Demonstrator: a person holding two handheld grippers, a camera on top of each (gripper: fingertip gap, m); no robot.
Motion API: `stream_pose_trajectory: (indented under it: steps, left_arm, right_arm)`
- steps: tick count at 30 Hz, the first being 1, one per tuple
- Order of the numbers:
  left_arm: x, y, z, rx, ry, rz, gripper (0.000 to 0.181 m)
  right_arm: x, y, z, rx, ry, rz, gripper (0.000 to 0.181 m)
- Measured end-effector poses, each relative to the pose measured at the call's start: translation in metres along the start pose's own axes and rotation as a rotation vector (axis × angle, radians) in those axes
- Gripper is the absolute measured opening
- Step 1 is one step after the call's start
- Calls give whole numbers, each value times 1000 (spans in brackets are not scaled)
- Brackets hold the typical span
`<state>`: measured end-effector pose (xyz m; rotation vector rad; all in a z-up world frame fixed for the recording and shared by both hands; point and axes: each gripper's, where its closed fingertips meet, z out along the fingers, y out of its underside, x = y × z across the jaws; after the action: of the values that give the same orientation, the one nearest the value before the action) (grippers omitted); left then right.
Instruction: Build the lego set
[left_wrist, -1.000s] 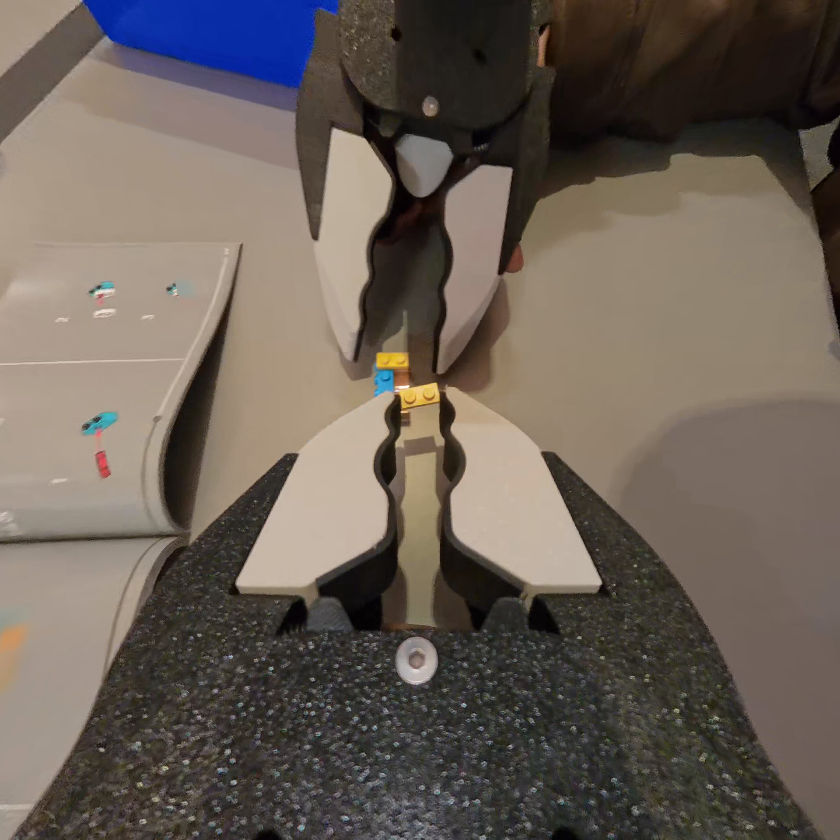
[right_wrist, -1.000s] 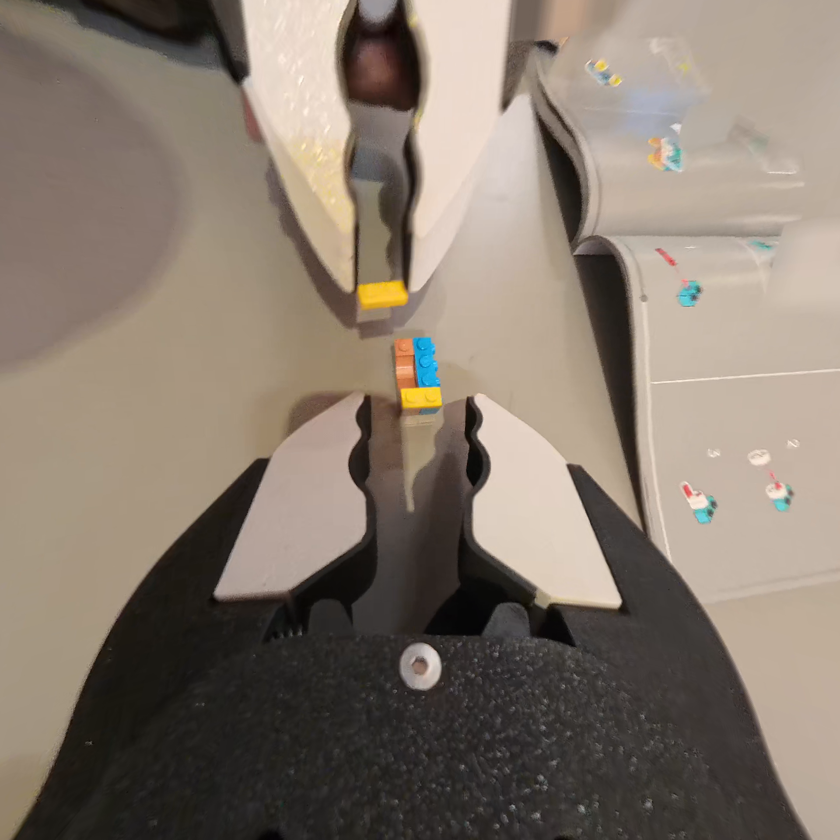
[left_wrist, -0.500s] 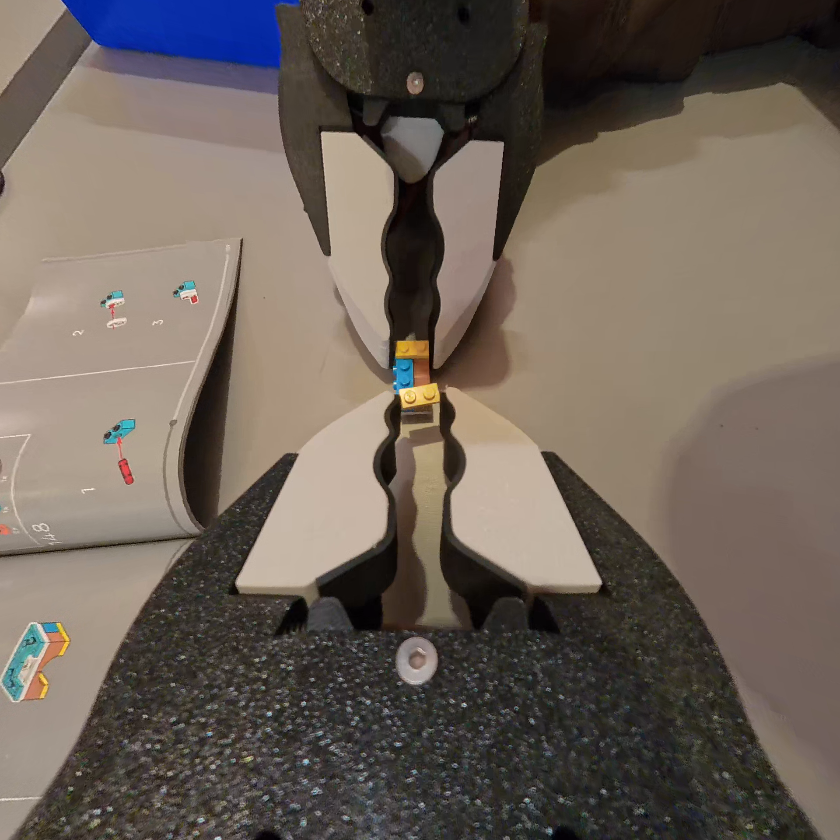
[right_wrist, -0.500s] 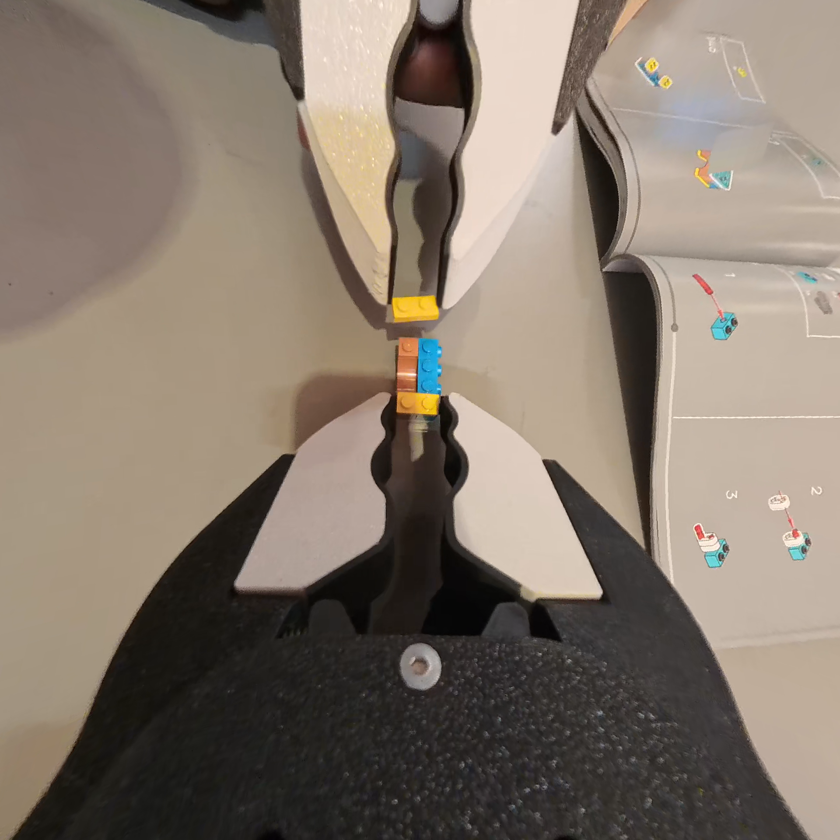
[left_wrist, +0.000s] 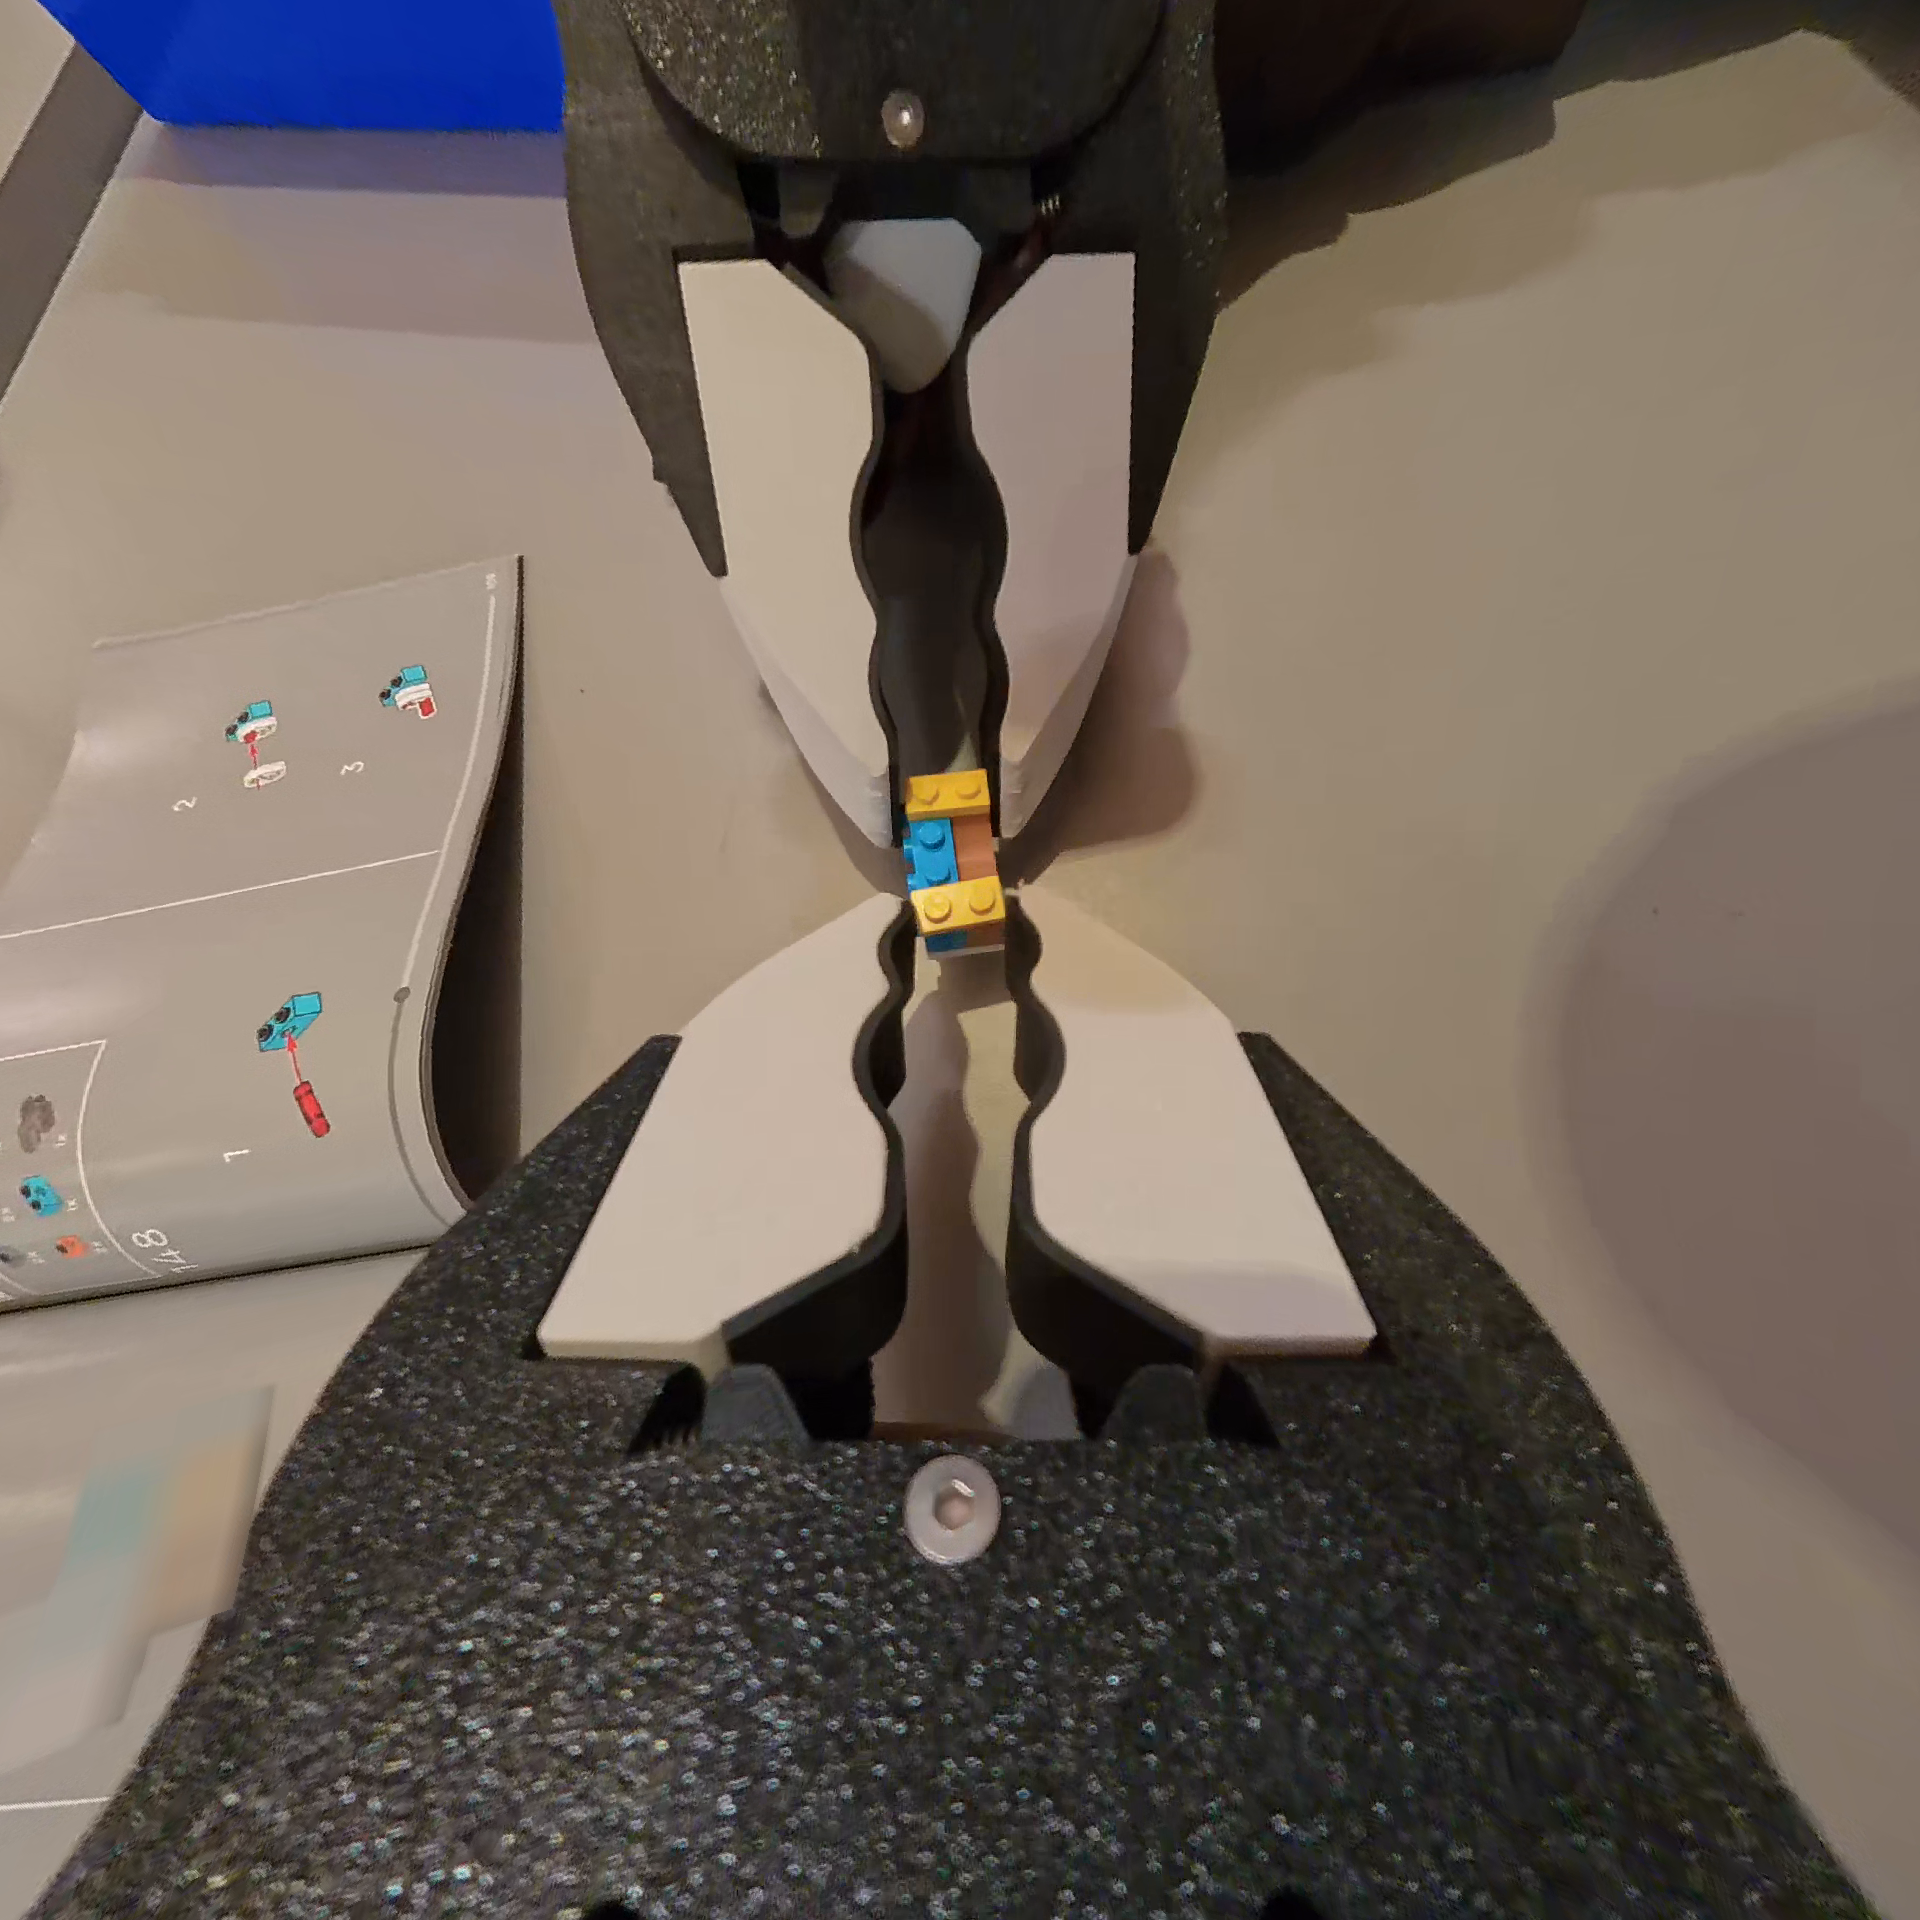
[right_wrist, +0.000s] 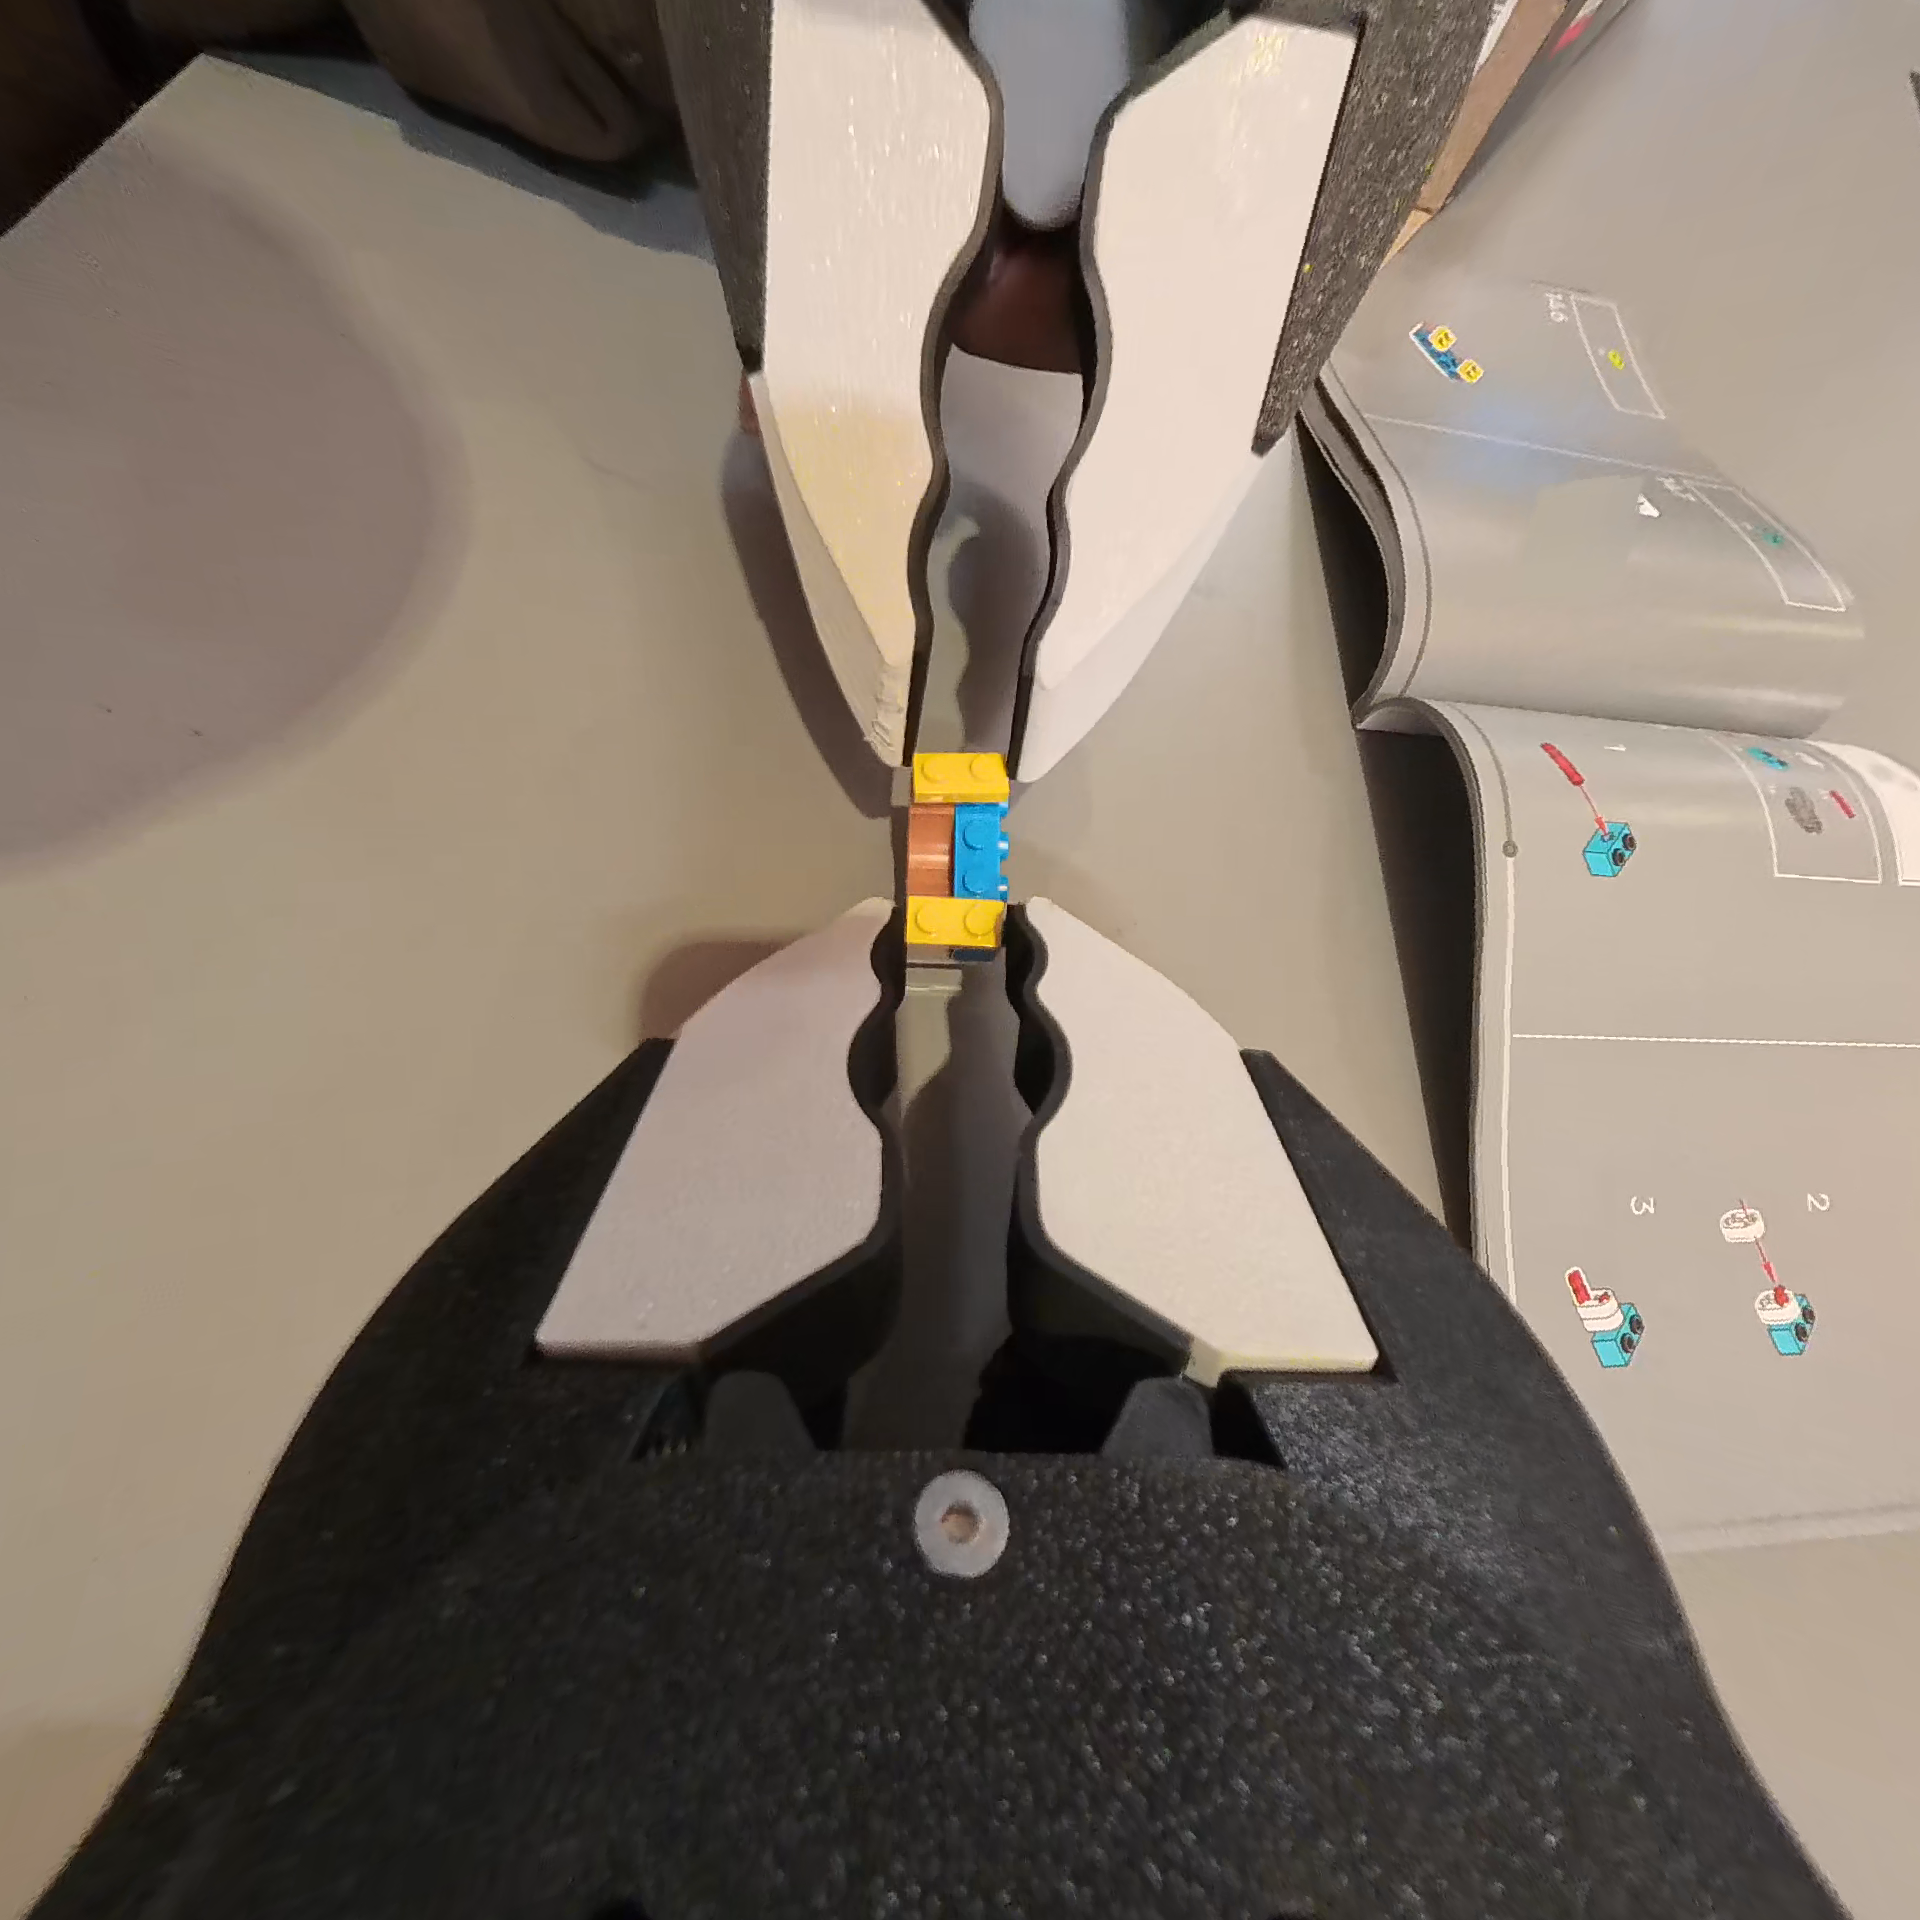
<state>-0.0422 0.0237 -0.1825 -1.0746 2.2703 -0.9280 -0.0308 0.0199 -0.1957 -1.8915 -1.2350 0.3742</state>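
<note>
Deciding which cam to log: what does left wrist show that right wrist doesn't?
Only left wrist: a blue bin at top left, and the blue brick's studded side. Only right wrist: the booklet's second, curled page and the brown piece's rounded face. Both: the left gripper and right gripper tip to tip, each shut on a yellow plate at one end of the small build, over the table.

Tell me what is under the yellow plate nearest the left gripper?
Under that yellow plate a blue brick and a brown piece show; their undersides and the joint are hidden.
</note>
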Motion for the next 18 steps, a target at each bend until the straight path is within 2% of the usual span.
stream_pose_trajectory:
  steps: [18]
  left_arm:
    - [2,0,-1,-4,2,13,17]
  right_arm:
    - [0,-2,0,14,1,-4,18]
